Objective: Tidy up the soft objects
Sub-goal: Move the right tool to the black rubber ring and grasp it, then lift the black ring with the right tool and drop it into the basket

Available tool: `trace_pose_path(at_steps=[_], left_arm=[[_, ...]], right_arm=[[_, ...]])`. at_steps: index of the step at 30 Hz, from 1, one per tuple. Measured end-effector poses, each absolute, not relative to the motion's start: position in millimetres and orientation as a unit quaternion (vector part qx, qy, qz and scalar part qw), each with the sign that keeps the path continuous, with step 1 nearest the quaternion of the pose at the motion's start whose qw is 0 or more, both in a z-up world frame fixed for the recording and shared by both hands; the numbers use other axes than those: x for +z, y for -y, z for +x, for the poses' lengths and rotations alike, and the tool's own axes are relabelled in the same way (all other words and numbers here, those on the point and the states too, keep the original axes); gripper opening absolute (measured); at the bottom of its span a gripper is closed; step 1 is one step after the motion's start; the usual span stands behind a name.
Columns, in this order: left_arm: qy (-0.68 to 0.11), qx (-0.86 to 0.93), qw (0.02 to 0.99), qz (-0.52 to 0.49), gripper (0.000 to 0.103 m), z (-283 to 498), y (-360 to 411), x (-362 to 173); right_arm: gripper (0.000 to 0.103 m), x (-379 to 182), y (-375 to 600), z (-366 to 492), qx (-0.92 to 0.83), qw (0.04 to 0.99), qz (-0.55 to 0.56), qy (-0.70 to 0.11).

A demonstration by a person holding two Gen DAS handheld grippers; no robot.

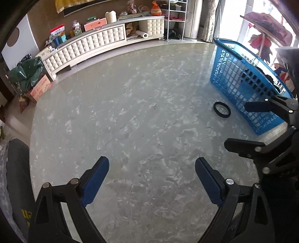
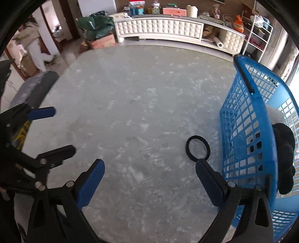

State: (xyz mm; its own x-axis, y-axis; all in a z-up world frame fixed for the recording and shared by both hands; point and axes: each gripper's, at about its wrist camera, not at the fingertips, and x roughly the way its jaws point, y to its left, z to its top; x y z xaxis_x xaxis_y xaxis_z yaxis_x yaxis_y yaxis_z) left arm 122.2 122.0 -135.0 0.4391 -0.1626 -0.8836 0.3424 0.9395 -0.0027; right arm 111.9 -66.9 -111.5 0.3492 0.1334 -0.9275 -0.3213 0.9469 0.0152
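Observation:
A blue plastic mesh basket (image 1: 241,74) stands at the right of a round marble table (image 1: 142,119). It also shows in the right wrist view (image 2: 248,119), with a black soft object (image 2: 284,157) and something white and fluffy (image 2: 274,114) inside it. A black elastic ring (image 2: 197,148) lies on the table just left of the basket; it also shows in the left wrist view (image 1: 222,109). My left gripper (image 1: 152,166) is open and empty above the table. My right gripper (image 2: 150,169) is open and empty, its right finger close to the ring and the basket wall.
A grey chair back (image 2: 35,87) stands at the table's left edge. Beyond the table a long white cabinet (image 1: 89,44) carries boxes and clutter. A white shelf rack (image 1: 176,16) and a green bag on a cardboard box (image 1: 28,72) stand on the floor.

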Motion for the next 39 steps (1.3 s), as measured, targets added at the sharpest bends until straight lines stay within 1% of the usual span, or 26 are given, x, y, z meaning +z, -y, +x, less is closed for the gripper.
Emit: trace_pose_path(at_steps=[12,16,21,24,25,26,27,29,30,32,34,36,37,38,39], left_arm=[[-0.515,-0.135,0.844,0.065,0.093,148,-117,-151],[-0.512,-0.125,0.847,0.072,0.093,156,-113,-155],[-0.513,-0.107,0.848,0.077,0.093,167,-114,-162],[-0.517,-0.106,0.847,0.061,0.093,172,-117,-165],[-0.518,-0.106,0.847,0.059,0.093,173,-117,-166],[-0.519,-0.107,0.846,0.059,0.093,174,-116,-168],[-0.520,-0.109,0.845,0.058,0.093,174,-115,-169],[-0.523,-0.115,0.843,0.059,0.093,174,-114,-171],[-0.525,-0.118,0.841,0.061,0.093,174,-113,-173],[-0.527,-0.119,0.839,0.064,0.093,174,-110,-176],[-0.529,-0.125,0.837,0.063,0.093,173,-110,-178],[-0.530,-0.129,0.836,0.063,0.093,171,-107,-177],[-0.529,-0.131,0.836,0.064,0.093,171,-106,-177],[-0.528,-0.133,0.836,0.066,0.093,169,-105,-176],[-0.528,-0.134,0.836,0.066,0.093,168,-104,-176]], right_arm=[[0.095,-147,89,148,0.066,0.823,-0.077,-0.559],[0.089,-158,91,164,0.048,0.818,-0.069,-0.568],[0.086,-170,102,180,0.040,0.811,-0.058,-0.580],[0.075,-178,108,186,0.031,0.807,-0.055,-0.587],[0.068,-181,116,189,0.028,0.806,-0.051,-0.589],[0.065,-185,115,190,0.026,0.807,-0.044,-0.588],[0.064,-183,117,191,0.025,0.811,-0.041,-0.584],[0.057,-184,121,197,0.022,0.813,-0.042,-0.580],[0.055,-184,123,200,0.021,0.815,-0.042,-0.577],[0.041,-183,126,203,0.020,0.818,-0.042,-0.573],[0.036,-183,128,207,0.025,0.820,-0.045,-0.570],[0.029,-183,127,207,0.029,0.823,-0.047,-0.565],[0.024,-182,128,207,0.031,0.824,-0.048,-0.564],[0.014,-180,131,206,0.033,0.825,-0.048,-0.563],[0.008,-177,126,204,0.036,0.825,-0.049,-0.562]])
